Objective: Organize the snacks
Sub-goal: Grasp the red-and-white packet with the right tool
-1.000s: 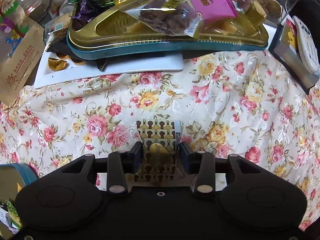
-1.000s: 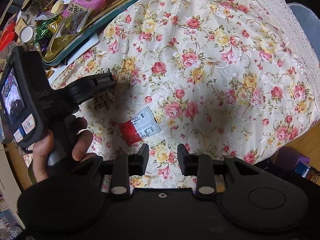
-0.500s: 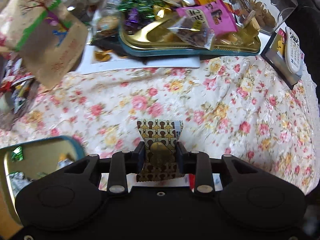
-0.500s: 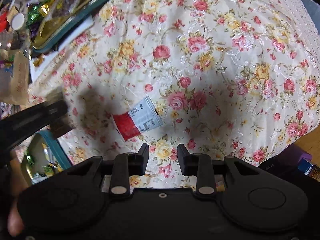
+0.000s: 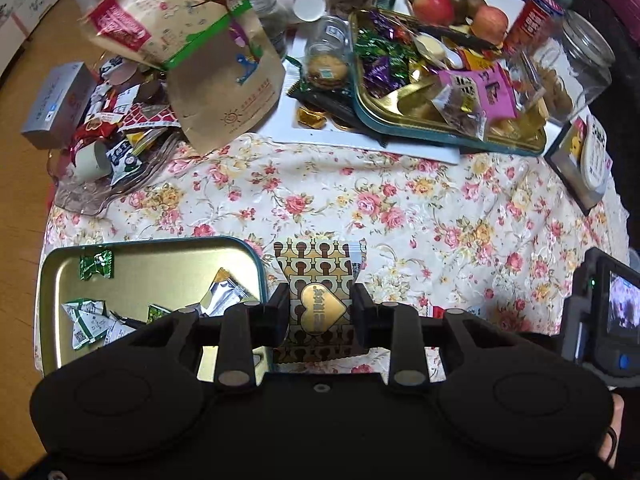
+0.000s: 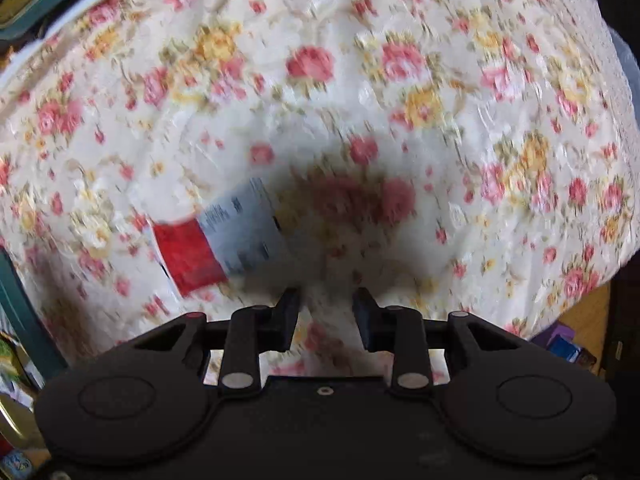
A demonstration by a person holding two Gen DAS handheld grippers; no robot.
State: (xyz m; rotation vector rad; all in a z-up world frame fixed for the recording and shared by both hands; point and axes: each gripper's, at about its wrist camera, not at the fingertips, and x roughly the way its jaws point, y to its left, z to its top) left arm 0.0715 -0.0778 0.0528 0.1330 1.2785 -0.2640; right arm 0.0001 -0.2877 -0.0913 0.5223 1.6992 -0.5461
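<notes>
My left gripper (image 5: pixel 319 305) is shut on a gold-and-brown patterned snack packet (image 5: pixel 318 300) with a gold heart, held above the floral tablecloth (image 5: pixel 400 208) just right of an open gold tin tray (image 5: pixel 160 256) that holds several wrapped sweets. My right gripper (image 6: pixel 326 304) is open and empty, low over the tablecloth (image 6: pixel 360 80). A red-and-white sachet (image 6: pixel 224 240) lies flat on the cloth just ahead and to the left of it. The right wrist view is blurred.
A second gold tin (image 5: pixel 448 120) heaped with sweets and packets sits at the back. A brown paper bag (image 5: pixel 208 60), a glass dish (image 5: pixel 100 184) of snacks, jars (image 5: pixel 568 64), apples (image 5: pixel 434 6) and a framed item (image 5: pixel 580 160) crowd the far edge.
My left gripper has lifted and pulled back left with the packet, bringing the near tin tray into view. My right gripper has moved down closer to the red-and-white sachet.
</notes>
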